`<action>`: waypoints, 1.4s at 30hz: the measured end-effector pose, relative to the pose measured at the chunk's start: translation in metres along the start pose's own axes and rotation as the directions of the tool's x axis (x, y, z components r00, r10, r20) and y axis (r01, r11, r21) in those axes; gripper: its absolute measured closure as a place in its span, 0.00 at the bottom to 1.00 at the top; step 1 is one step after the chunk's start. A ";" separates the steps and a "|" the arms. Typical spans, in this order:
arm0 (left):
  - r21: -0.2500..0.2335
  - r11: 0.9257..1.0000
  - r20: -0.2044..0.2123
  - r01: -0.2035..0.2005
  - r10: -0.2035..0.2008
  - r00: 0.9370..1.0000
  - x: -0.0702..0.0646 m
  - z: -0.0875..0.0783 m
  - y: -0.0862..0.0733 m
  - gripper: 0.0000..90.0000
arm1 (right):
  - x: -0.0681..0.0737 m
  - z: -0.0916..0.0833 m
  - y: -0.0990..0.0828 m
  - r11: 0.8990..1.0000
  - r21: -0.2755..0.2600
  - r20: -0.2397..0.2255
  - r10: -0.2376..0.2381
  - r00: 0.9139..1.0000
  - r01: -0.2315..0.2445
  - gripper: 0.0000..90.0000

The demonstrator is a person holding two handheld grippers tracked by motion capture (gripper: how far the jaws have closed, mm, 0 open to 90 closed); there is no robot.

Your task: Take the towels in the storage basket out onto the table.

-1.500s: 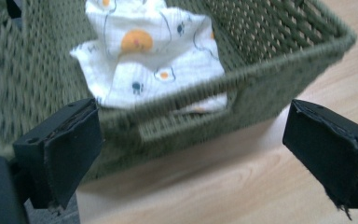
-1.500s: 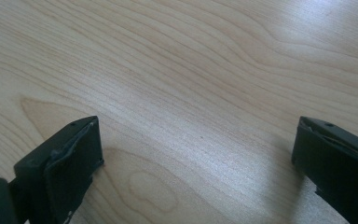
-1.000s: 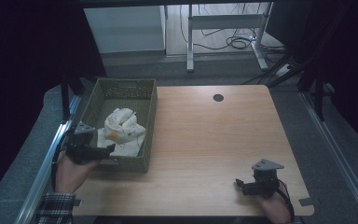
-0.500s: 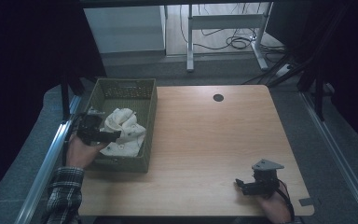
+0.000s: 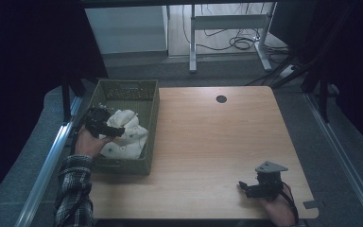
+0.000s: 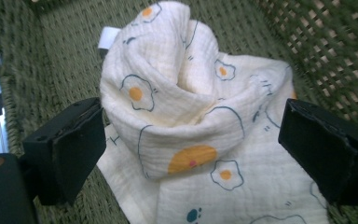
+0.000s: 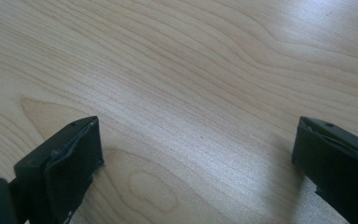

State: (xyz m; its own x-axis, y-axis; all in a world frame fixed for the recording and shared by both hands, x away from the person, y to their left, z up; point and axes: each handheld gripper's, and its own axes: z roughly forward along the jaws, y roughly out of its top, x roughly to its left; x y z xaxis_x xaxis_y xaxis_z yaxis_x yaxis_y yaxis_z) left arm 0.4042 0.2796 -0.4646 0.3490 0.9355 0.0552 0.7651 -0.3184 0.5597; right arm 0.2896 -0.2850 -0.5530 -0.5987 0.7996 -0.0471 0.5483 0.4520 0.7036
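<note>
Left gripper (image 5: 116,129) was inside the green woven basket (image 5: 151,124), which stood at the left edge of the wooden table (image 5: 217,142). Its jaws were spread wide, one on either side of a raised fold of the white muslin cloth (image 6: 186,121) printed with fried eggs; in the left gripper view (image 6: 191,140) neither jaw pressed the fabric, so the tool was released, not grasping. The cloth (image 5: 125,135) lay bunched in the basket's near half, resting on the basket floor, close to the wall nearest the table's centre. A small white label (image 6: 108,37) showed at the far edge of the fold. The person's left hand (image 5: 87,142), in a plaid sleeve (image 5: 73,189), reached over the basket's outer wall.

Right gripper (image 5: 246,188) was well apart from the basket, low over the bare table near its front right corner. In the right gripper view (image 7: 196,154) its jaws stood wide apart with nothing but wood grain between them: released.
</note>
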 end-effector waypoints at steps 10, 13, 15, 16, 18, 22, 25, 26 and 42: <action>0.086 0.996 -0.009 0.004 -0.003 1.000 -0.001 0.024 0.012 0.09 | 0.000 0.000 0.000 1.000 0.000 0.000 0.000 1.000 0.000 0.02; 0.142 0.990 -0.014 0.021 -0.019 1.000 0.000 0.036 0.012 0.12 | 0.000 0.000 0.000 1.000 0.000 0.000 0.000 1.000 0.000 0.02; 0.152 0.988 -0.013 0.029 -0.027 1.000 0.000 0.038 0.012 0.14 | 0.000 0.000 0.000 1.000 0.000 0.000 0.000 1.000 0.000 0.02; 0.161 0.986 -0.013 0.035 -0.033 0.999 0.001 0.040 0.012 0.28 | 0.000 0.000 0.000 1.000 0.000 0.000 0.001 1.000 -0.001 0.02; 0.178 0.983 0.000 0.041 -0.041 0.999 0.001 0.042 0.012 0.34 | 0.000 0.000 0.000 1.000 0.000 0.000 0.001 1.000 -0.001 0.02; 0.186 0.982 -0.005 0.040 -0.039 0.999 0.002 0.041 0.012 0.84 | 0.000 0.000 0.000 1.000 -0.001 0.000 0.000 1.000 0.000 0.02; 0.157 0.987 -0.001 0.043 -0.043 0.999 0.003 0.033 0.013 0.90 | 0.000 0.000 0.000 1.000 0.000 0.000 0.000 1.000 0.000 0.02; 0.151 0.988 0.000 0.041 -0.041 0.999 0.004 0.030 0.013 0.90 | 0.000 0.000 0.000 1.000 0.000 0.000 0.001 1.000 -0.001 0.02; 0.006 0.998 0.049 0.069 -0.069 0.996 0.011 -0.026 0.018 0.90 | 0.000 0.000 0.000 1.000 0.000 0.000 0.000 1.000 0.000 0.02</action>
State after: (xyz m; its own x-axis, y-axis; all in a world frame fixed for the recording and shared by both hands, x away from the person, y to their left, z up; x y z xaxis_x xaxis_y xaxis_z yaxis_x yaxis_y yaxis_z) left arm 0.4079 0.2879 -0.4319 0.3215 0.9466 -0.0240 0.7903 -0.2543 0.5574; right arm 0.2896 -0.2851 -0.5530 -0.5986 0.7997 -0.0467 0.5489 0.4519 0.7033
